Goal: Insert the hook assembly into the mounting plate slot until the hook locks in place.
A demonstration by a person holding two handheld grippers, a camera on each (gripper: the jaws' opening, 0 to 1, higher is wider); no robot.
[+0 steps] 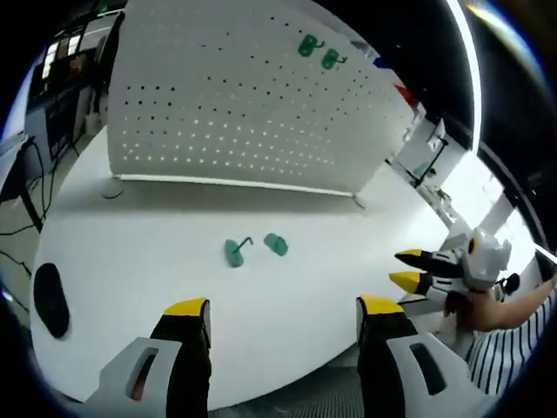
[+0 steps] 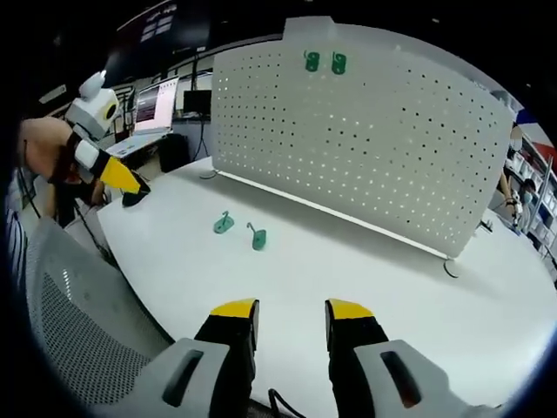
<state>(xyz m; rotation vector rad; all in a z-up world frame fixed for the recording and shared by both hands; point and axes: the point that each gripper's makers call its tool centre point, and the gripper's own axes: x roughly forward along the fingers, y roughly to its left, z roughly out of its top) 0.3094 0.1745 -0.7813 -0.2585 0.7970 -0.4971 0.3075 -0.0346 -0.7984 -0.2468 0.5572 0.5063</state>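
table (image 2: 418,287): white, round-edged
monitor (image 2: 155,104): lit, on desk behind
chair (image 2: 78,340): grey mesh
ceiling: dark

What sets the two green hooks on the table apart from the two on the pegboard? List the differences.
The two hooks on the table lie loose on the white surface; the two hooks on the pegboard sit mounted high on the upright pegboard. The table pair lies near both open grippers, the board pair far behind. Both pairs are green and side by side.
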